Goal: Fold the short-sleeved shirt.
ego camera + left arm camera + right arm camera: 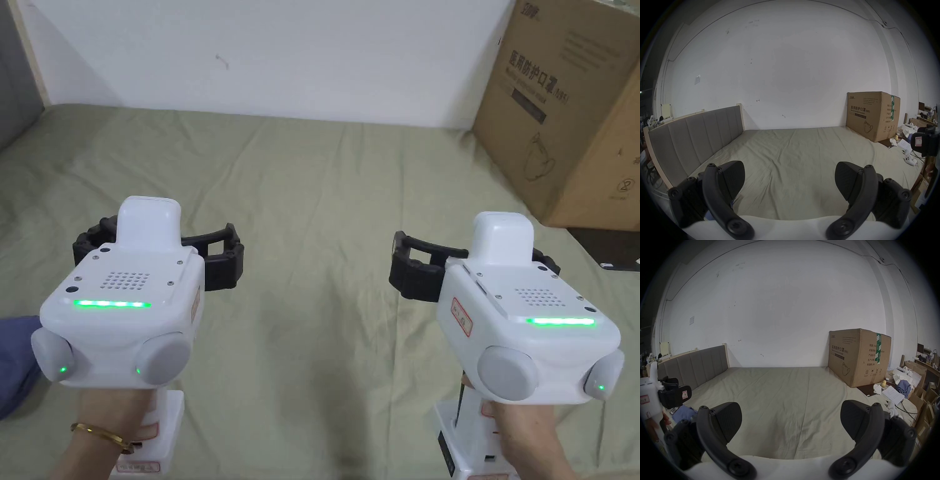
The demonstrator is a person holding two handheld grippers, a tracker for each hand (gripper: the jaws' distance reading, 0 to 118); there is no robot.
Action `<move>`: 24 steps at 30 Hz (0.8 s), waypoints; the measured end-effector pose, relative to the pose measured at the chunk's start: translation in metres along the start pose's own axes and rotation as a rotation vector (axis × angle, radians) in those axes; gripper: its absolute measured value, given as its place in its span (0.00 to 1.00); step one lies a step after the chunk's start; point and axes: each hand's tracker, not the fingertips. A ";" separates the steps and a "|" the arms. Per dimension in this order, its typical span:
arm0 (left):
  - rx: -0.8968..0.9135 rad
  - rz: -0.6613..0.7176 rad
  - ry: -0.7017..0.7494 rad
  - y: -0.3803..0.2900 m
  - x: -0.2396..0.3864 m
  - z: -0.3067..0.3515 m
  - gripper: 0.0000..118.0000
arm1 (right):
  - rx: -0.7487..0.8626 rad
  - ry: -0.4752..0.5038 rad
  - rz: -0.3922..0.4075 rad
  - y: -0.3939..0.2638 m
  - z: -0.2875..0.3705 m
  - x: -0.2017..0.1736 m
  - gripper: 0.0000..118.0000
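- Both grippers hover over the sheet (pixel 325 206), holding nothing: left gripper (pixel 789 180) jaws wide, right gripper (pixel 791 420) jaws wide.
- The shirt (pixel 683 414), I judge, is the blue cloth bunched at the near left edge.
- Risk: wide jaws pinch sheet along with shirt, dragging both.
- A box (pixel 562 106) stands far right, by a white wall.

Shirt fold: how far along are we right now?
Nothing looks done. Both grippers, left and right, hang open and empty over the bare green sheet. Blue cloth, possibly the shirt, lies at the left edge. Left: fetch, spread and fold it.
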 end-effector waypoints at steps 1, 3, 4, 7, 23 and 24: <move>0.000 0.000 -0.001 0.000 0.000 0.000 0.94 | 0.000 0.001 -0.001 0.000 0.000 0.000 1.00; -0.001 -0.002 -0.001 0.000 0.000 0.000 0.94 | 0.001 0.001 -0.001 0.000 0.000 0.000 1.00; -0.001 -0.003 -0.003 0.000 0.000 0.000 0.94 | 0.001 -0.001 0.001 0.001 0.000 0.000 1.00; -0.001 -0.011 -0.006 0.000 0.001 0.000 0.94 | 0.005 0.003 0.005 0.001 0.000 -0.001 1.00; 0.004 -0.015 -0.008 0.000 0.003 0.000 0.94 | 0.004 0.010 0.017 0.001 -0.002 -0.003 1.00; 0.003 -0.015 -0.007 0.000 0.003 0.000 0.94 | 0.004 0.010 0.018 0.001 -0.002 -0.003 1.00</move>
